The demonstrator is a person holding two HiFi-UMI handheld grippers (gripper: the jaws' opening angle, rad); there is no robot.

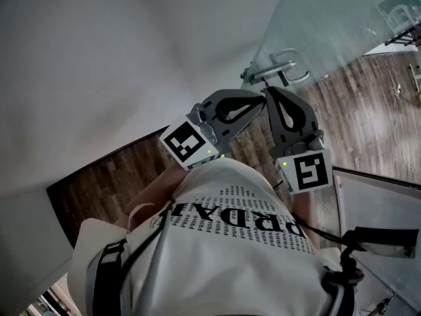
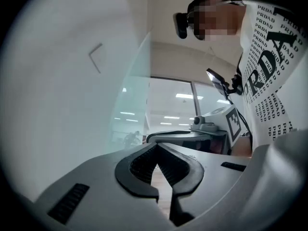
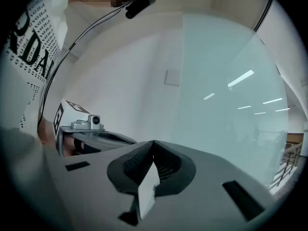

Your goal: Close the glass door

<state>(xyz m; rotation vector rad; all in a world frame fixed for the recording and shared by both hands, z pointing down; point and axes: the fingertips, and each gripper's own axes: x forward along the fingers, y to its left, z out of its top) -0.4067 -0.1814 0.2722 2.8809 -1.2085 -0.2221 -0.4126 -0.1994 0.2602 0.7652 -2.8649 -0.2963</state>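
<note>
The glass door (image 1: 342, 25) fills the upper right of the head view, and its metal lever handle (image 1: 283, 68) is mounted near its edge. My left gripper (image 1: 260, 101) and right gripper (image 1: 270, 92) are held side by side with their tips almost meeting just below that handle; whether they touch it I cannot tell. In the left gripper view the left gripper (image 2: 156, 146) is shut with nothing in it, and the glass door (image 2: 137, 95) stands edge-on ahead. The right gripper (image 3: 153, 142) is likewise shut and holds nothing, facing the glass door (image 3: 231, 81).
A white wall (image 1: 118, 64) takes up the upper left. Dark wooden floor (image 1: 368, 110) lies below the door. A pale panel (image 1: 375, 203) stands at the lower right. My torso in a white printed shirt (image 1: 230, 242) fills the bottom.
</note>
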